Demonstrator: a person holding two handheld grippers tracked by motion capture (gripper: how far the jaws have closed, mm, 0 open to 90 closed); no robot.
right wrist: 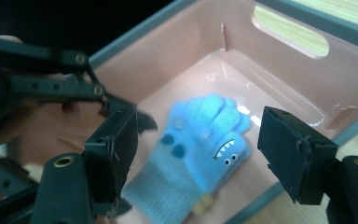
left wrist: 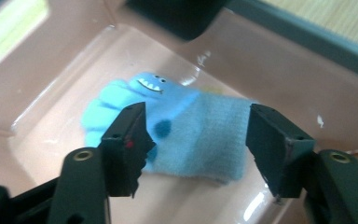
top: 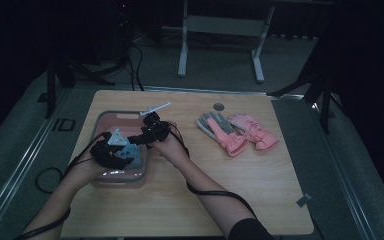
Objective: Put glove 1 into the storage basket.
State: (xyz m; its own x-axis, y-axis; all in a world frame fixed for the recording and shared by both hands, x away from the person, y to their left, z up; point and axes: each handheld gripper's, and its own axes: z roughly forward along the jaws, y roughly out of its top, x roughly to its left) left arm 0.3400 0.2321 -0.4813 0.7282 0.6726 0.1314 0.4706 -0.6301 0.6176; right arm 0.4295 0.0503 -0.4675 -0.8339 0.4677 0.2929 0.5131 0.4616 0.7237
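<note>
Two hand-held grippers hover over a pink bin (top: 111,116) that sits on the left part of a light wooden table (top: 180,200). Seen from the high view, the bin is a shallow rectangular tub with a grey rim and a slot handle in its far wall. Both of the person's forearms reach in from the bottom edge, with black cables trailing back along them.

Well apart from the bin, on the right part of the table, lie a pair of pink and grey gloves (top: 236,131), side by side and touching.

Inside the bin, flat on its floor, lies a blue glove (right wrist: 196,145). It is a small knitted glove with darker blue spots, a toothy cartoon mouth and two small eyes; its paler ribbed cuff (left wrist: 205,135) is clear in the left gripper view.

Above the glove, the left gripper (left wrist: 196,140) has its jaws spread apart, with nothing between the pads; the glove lies below them, untouched. Likewise the right gripper (right wrist: 196,154) has its jaws standing wide above the glove, gripping nothing. In the right gripper view, the left gripper's black linkage shows at the left edge, just beside the glove.
</note>
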